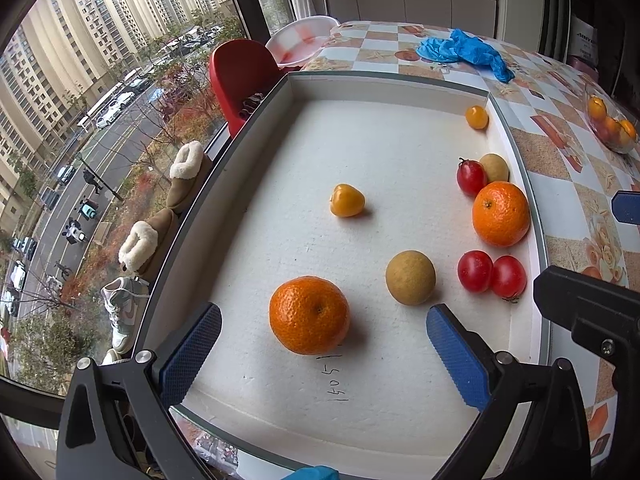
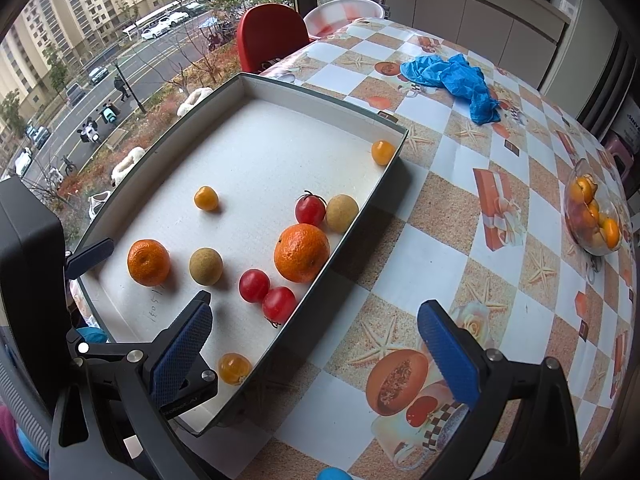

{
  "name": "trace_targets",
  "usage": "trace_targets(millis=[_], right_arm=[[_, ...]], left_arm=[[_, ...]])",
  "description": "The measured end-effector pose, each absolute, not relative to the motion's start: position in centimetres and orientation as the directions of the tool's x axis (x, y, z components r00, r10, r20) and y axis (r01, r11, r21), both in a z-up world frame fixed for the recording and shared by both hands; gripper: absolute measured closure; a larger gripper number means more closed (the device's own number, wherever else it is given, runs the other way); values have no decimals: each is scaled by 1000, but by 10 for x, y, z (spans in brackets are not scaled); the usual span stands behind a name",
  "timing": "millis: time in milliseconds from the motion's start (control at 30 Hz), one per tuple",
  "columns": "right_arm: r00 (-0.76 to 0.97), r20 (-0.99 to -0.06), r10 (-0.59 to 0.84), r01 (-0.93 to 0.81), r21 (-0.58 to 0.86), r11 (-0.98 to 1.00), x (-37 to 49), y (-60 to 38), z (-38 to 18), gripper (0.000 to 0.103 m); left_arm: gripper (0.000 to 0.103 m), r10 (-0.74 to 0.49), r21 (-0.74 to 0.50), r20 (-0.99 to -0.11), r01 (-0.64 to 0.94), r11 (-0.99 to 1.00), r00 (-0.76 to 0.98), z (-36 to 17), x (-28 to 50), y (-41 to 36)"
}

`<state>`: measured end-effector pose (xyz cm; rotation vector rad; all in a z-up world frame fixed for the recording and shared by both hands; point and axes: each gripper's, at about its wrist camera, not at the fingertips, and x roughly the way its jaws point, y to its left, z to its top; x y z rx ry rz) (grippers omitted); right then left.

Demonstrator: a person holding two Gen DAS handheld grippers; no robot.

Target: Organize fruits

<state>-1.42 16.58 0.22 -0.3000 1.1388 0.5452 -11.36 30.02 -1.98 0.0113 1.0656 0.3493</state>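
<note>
A shallow white-lined tray (image 1: pixel 516 152) (image 2: pixel 352 236) holds loose fruit. My left gripper (image 1: pixel 324 356) is open just above the tray floor, and a mandarin (image 1: pixel 309 314) (image 2: pixel 148 262) lies right in front of its fingertips, untouched. To the right lie a brown longan (image 1: pixel 410 277), two red tomatoes (image 1: pixel 491 274) and a bigger mandarin (image 1: pixel 501 213). A yellow tomato (image 1: pixel 347 200) sits mid-tray. My right gripper (image 2: pixel 316 356) is open and empty, straddling the tray's right wall, with another yellow tomato (image 2: pixel 234 368) beside its left finger (image 2: pixel 182 356).
A third red tomato (image 2: pixel 310 210), a second longan (image 2: pixel 342 213) and a yellow tomato (image 2: pixel 383 152) lie along the tray's right wall. On the chequered tablecloth stand a glass bowl of fruit (image 2: pixel 594 216) and crumpled blue gloves (image 2: pixel 456 80). A red chair (image 2: pixel 268 36) stands behind the table.
</note>
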Motion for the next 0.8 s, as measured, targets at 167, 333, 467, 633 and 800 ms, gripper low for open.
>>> trace_targets(millis=[167,333,467,633,800], right_arm=[[307,-917,255,-555,45,831,-14,167,2,0],[307,-917,255,-554,46,831,-14,167,2,0],[306,-917,256,-554,47,831,-14,166,2,0],[305,-916,260,-556,50,829,-15,168,2,0],[307,-913,269,-562,55,826,-17,166,3,0]], left_arm=[[0,298,186,-850,-282,941,435,-19,-114,301],[0,298,185,-850,-283,941,435,-19,-115,301],[0,298,185,-851,-283,941,433,-19,-114,301],[0,295,182,-852,-285,941,432,-19,-115,301],[0,302,184,-847,-292,938,437,-17,-116,301]])
